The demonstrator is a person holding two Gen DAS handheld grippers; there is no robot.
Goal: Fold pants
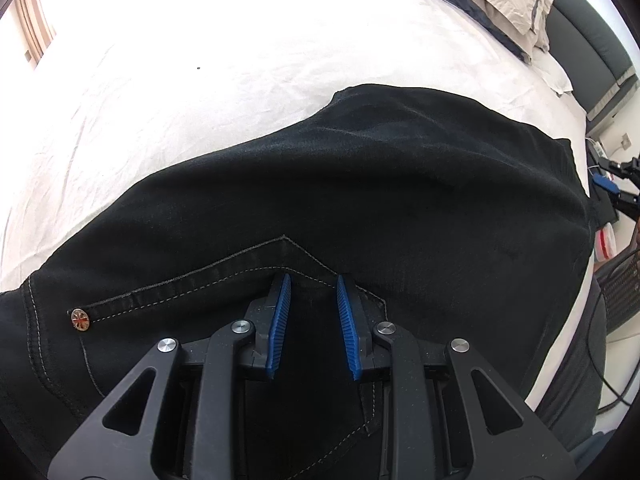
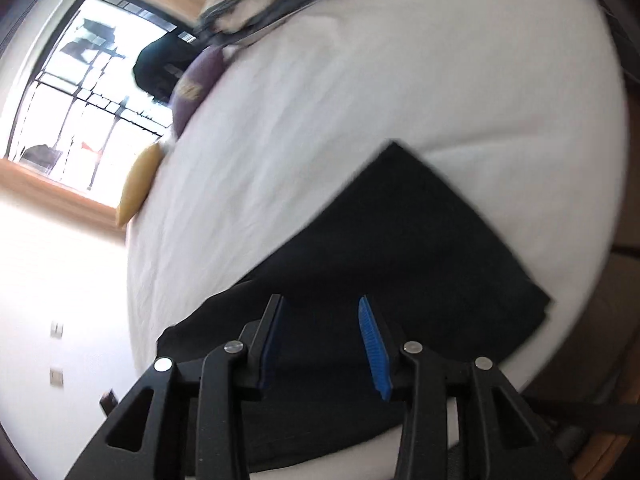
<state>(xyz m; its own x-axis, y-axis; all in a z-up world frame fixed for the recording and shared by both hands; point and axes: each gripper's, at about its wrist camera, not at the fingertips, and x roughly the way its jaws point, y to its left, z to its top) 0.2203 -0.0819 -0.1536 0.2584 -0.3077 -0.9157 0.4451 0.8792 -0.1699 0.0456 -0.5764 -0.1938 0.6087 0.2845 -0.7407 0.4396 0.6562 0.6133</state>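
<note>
Black pants (image 1: 360,184) lie folded on the bed (image 1: 200,100). Left gripper (image 1: 313,286) over the back pocket (image 1: 224,280), pads apart, gripping nothing. Right gripper (image 2: 320,308) released, clear above. Next fold: align edges, smooth flat.

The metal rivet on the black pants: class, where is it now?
In the left wrist view the rivet sits low on the left, at the pocket seam's end on the pants, left of the left gripper.

No readable words or numbers show in either view. The only sign is a Union Jack-like cross pattern on the metal rivet (image 1: 80,320) of the black pants (image 1: 360,184).
</note>
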